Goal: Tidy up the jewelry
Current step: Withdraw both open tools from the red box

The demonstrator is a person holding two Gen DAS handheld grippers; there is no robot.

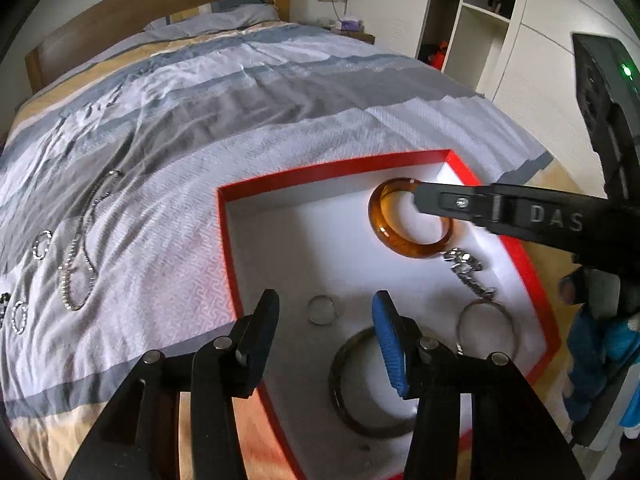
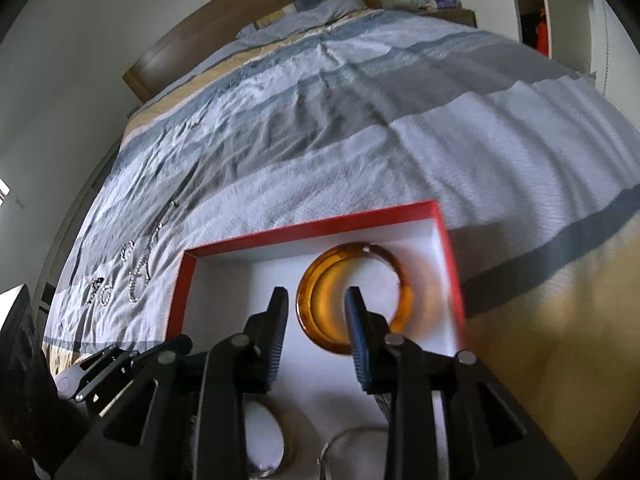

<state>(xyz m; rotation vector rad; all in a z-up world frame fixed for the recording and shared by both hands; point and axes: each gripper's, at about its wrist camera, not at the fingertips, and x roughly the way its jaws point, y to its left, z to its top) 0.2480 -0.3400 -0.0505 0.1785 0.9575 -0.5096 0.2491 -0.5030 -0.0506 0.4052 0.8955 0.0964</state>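
Left gripper [image 1: 326, 312] open, empty, over red box [image 1: 536, 280] on striped bedspread [image 1: 280, 112]; right gripper [image 2: 316, 300] open, straddling amber bangle [image 2: 320, 292]; wardrobe [image 1: 480, 20] beyond.

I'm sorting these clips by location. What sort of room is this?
A bedroom, most likely: a bed with a striped duvet, a wooden headboard and pillows, and an open wardrobe with hanging clothes behind.

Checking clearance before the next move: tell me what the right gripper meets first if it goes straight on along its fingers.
The right gripper, open, points at the amber bangle lying in the red box. One finger already sits over the bangle's opening, so it likely meets the bangle first; depth is unclear.
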